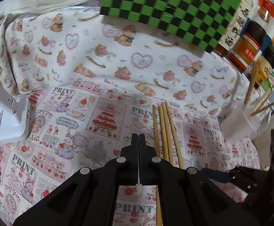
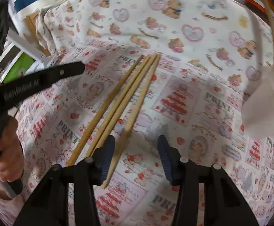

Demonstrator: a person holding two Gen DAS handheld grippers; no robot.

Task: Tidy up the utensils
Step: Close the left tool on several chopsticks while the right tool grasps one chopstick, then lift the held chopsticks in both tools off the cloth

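While a few chopsticks already stand in the clear holder (image 1: pixel 249 116) at the right edge of the table, four more chopsticks (image 2: pixel 121 101) lie side by side on the printed cloth (image 2: pixel 202 60), so the sorting looks partly done and not finished. The holder sits well apart from the loose ones, off to the right in both views.

The right gripper (image 2: pixel 137 154) is low over their near ends, its jaws partly apart. One stick lies in the gap, right beside the left blue pad, but I cannot see the pads pressing on it, so I would not call it gripped yet. The other three lie just outside that pad.

The left gripper (image 1: pixel 138 139) has its fingers closed together with nothing between them, and it hangs just left of the sticks.

By my reckoning, all four loose sticks have yet to be lifted and dropped into the holder.
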